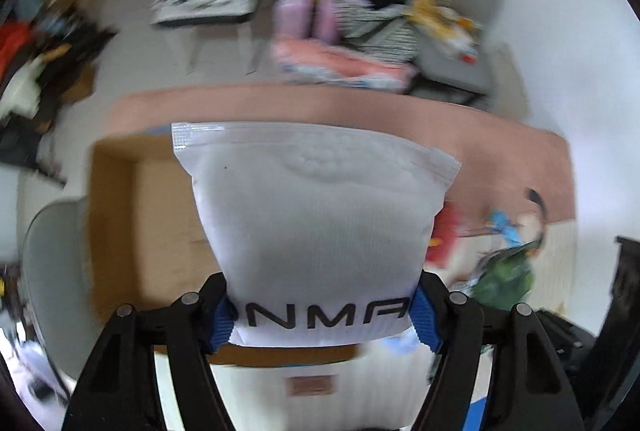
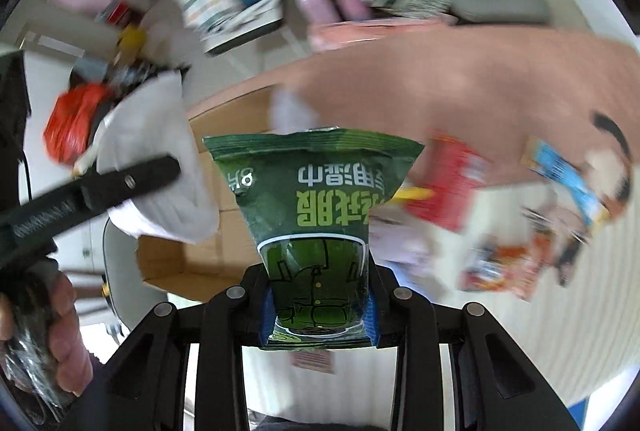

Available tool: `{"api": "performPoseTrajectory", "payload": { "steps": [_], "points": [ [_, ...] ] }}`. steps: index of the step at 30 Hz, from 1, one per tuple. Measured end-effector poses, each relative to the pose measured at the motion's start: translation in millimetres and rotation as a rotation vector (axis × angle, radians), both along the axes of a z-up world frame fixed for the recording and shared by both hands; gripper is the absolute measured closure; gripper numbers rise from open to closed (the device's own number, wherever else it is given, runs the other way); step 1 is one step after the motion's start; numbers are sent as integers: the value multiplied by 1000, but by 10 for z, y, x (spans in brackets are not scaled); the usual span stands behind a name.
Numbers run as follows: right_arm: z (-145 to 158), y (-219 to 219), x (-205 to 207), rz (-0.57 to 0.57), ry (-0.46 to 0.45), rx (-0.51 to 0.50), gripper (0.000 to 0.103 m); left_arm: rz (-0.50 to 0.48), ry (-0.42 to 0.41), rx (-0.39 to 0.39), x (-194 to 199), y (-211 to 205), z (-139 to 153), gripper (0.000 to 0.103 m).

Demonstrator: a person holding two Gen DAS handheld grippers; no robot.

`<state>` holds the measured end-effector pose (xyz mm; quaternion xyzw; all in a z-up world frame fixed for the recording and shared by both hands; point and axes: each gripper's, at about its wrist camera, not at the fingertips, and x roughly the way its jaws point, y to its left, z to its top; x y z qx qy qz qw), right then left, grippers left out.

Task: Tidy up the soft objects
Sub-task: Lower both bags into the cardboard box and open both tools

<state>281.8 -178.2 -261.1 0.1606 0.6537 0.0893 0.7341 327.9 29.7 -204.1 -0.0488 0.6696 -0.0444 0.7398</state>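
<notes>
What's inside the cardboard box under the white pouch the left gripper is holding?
The cardboard box shows only bare brown floor and walls. The white pouch, clamped in the left gripper, covers its middle and right side, so anything there is hidden.

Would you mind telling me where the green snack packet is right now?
The green snack packet is clamped in the right gripper, centre of the right wrist view, above the open cardboard box, with the white pouch to its left.
</notes>
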Motion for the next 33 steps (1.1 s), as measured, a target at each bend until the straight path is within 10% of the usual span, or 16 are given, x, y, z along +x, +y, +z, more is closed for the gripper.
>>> {"api": "performPoseTrajectory", "payload": {
  "steps": [10, 28, 33],
  "points": [
    [-734, 1725, 517, 114, 114, -130, 67, 61, 213, -68, 311, 1144, -1069, 34],
    [-1509, 2013, 930, 92, 196, -289, 65, -96, 377, -135, 813, 856, -1859, 30],
    [-1372, 1992, 892, 81, 187, -285, 24, -109, 295, -85, 783, 903, -1614, 8]
  ]
}}
